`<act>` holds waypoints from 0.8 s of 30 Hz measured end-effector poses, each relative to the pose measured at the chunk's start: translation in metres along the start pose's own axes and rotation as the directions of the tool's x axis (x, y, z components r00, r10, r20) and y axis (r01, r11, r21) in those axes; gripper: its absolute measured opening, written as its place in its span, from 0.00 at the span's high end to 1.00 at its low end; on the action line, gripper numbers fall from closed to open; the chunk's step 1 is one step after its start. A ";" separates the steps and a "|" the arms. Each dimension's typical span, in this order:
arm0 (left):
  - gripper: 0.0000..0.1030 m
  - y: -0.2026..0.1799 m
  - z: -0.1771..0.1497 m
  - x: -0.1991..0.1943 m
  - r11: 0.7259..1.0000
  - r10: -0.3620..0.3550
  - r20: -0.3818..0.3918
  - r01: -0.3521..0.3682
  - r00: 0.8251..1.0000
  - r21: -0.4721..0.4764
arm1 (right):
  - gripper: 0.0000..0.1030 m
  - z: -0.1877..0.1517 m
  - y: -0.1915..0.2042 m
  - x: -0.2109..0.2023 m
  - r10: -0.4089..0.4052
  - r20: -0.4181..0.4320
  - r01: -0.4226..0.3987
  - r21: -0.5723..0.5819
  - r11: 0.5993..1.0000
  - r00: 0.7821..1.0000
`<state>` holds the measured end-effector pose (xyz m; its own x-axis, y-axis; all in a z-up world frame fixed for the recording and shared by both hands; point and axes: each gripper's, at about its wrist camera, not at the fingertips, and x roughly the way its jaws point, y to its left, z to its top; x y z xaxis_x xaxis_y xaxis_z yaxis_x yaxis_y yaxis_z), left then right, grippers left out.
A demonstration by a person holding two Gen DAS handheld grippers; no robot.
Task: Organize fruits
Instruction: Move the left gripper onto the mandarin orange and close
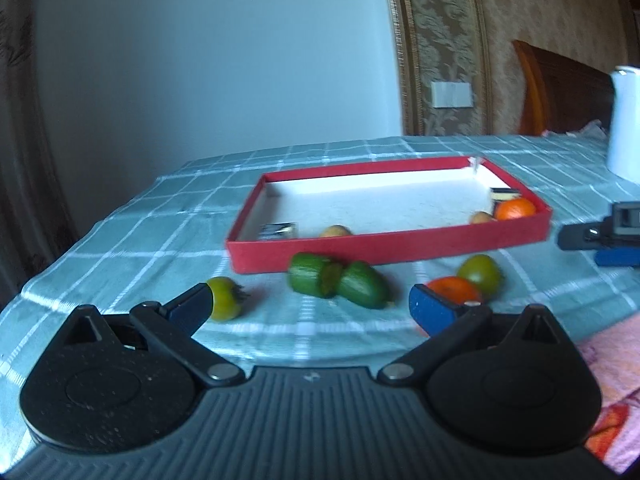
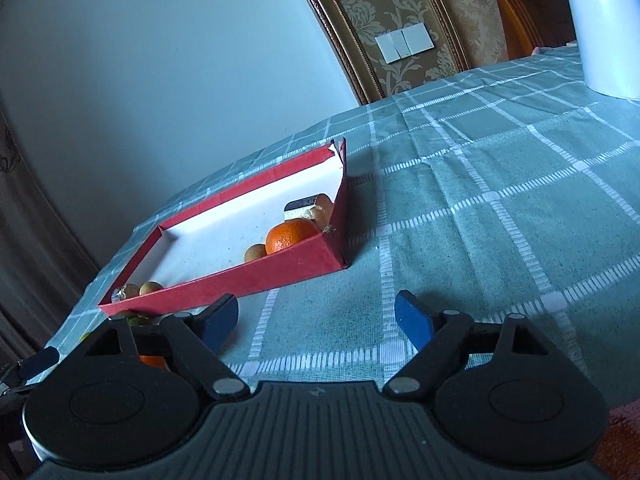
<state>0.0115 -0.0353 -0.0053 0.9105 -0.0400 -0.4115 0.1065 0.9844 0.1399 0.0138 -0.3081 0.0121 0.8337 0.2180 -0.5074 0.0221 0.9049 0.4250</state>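
A shallow red box (image 1: 384, 246) with a white floor sits on the checked tablecloth; it also shows in the right wrist view (image 2: 256, 278). Inside lie an orange (image 1: 515, 208) (image 2: 290, 235), small brown fruits (image 1: 335, 231) (image 2: 255, 252) and foil-wrapped pieces (image 1: 280, 230). In front of the box lie two green cucumber pieces (image 1: 338, 285), a green tomato (image 1: 226, 298), another green fruit (image 1: 480, 273) and an orange fruit (image 1: 454, 289). My left gripper (image 1: 310, 306) is open and empty, just short of the cucumber. My right gripper (image 2: 316, 318) is open and empty over bare cloth.
A white jug (image 1: 624, 120) (image 2: 604, 24) stands at the back right of the table. The right gripper shows at the right in the left wrist view (image 1: 604, 236). A pink cloth (image 1: 616, 380) lies at the table's near right edge. A wooden chair (image 1: 560, 88) stands behind.
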 end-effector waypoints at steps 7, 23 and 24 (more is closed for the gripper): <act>0.00 -0.038 0.007 -0.011 0.995 -0.066 0.022 0.064 0.998 0.080 | 0.17 0.000 0.004 0.001 -0.018 -0.011 0.017 -0.027 0.999 1.000; 0.00 -0.056 0.009 0.003 0.992 -0.100 -0.013 0.101 0.995 0.072 | 0.02 -0.002 0.030 0.017 -0.271 -0.074 0.241 -0.283 0.929 0.960; 0.00 -0.058 0.009 0.005 0.992 -0.103 -0.020 0.105 0.994 0.067 | 0.01 -0.002 0.030 0.018 -0.271 -0.076 0.239 -0.286 0.928 0.960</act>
<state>0.0134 -0.0940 -0.0073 0.8864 -0.1381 -0.4419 0.2275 0.9612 0.1560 0.0283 -0.2763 0.0145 0.7521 -0.0083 -0.6590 0.0623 0.9963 0.0586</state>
